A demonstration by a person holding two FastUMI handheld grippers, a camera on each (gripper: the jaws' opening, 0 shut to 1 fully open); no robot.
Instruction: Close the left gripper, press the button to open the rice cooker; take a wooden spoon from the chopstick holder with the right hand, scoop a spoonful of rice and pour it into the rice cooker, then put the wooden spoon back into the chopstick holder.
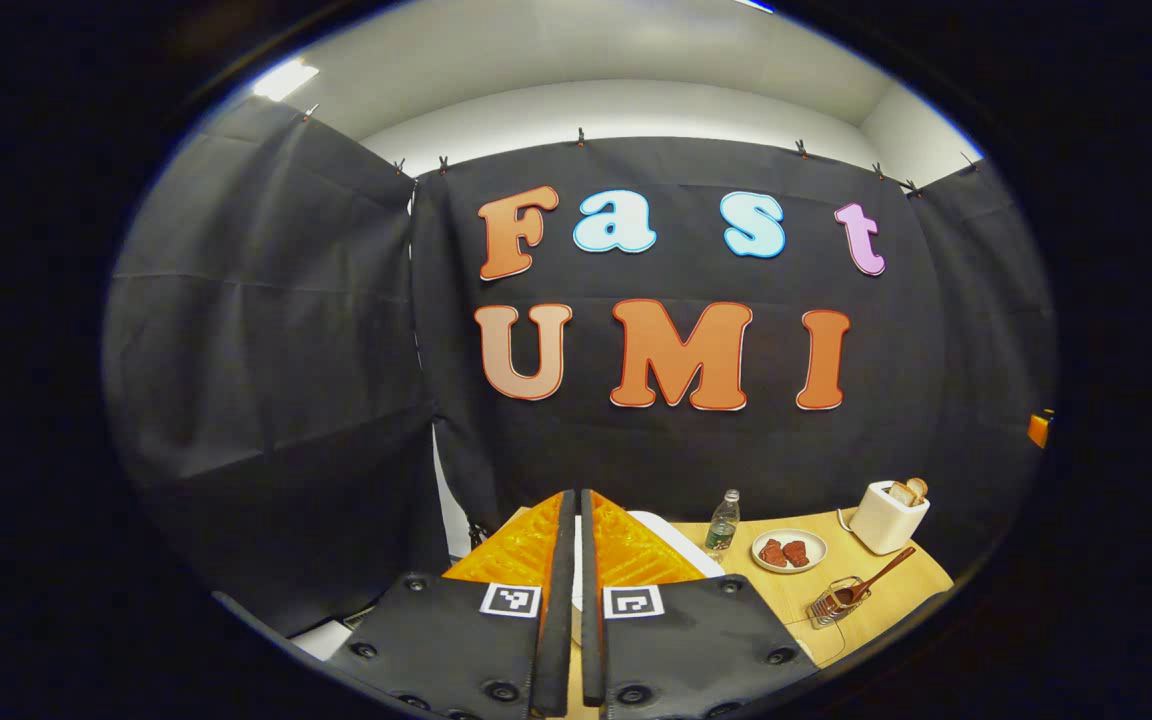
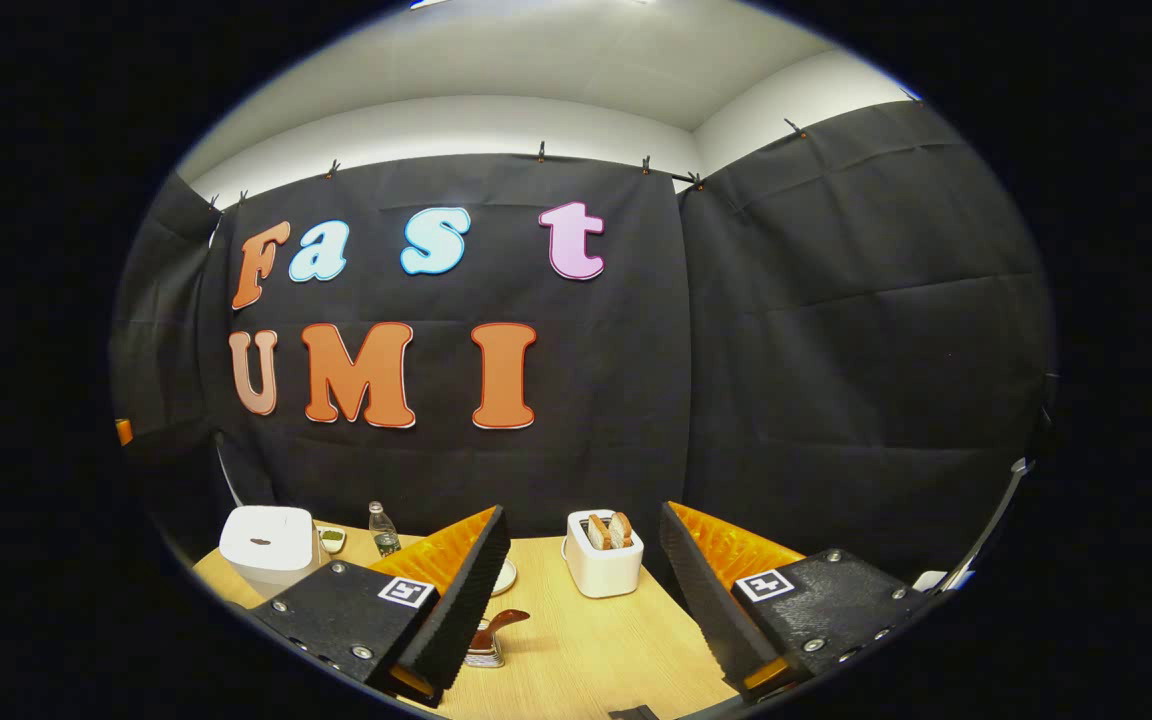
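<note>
In the right gripper view the white rice cooker [image 2: 266, 545] stands at the table's far left with its lid down. In the left gripper view a white corner of the rice cooker [image 1: 671, 545] shows behind my fingers. The wooden spoon [image 1: 878, 578] leans in the wire chopstick holder [image 1: 834, 603] at the right. My left gripper [image 1: 573, 493] is shut, with nothing between its fingers, and is held above the table. My right gripper [image 2: 584, 520] is open and empty, and the wooden spoon [image 2: 499, 624] and the holder [image 2: 484, 655] lie low beside its left finger.
A white toaster [image 2: 604, 555] with bread slices stands mid-table, seen also as the toaster [image 1: 888, 515] at the right. A plate [image 1: 788, 550] of reddish pieces, a water bottle [image 1: 723, 522] and a small dish [image 2: 332, 538] sit on the wooden table [image 2: 586, 640].
</note>
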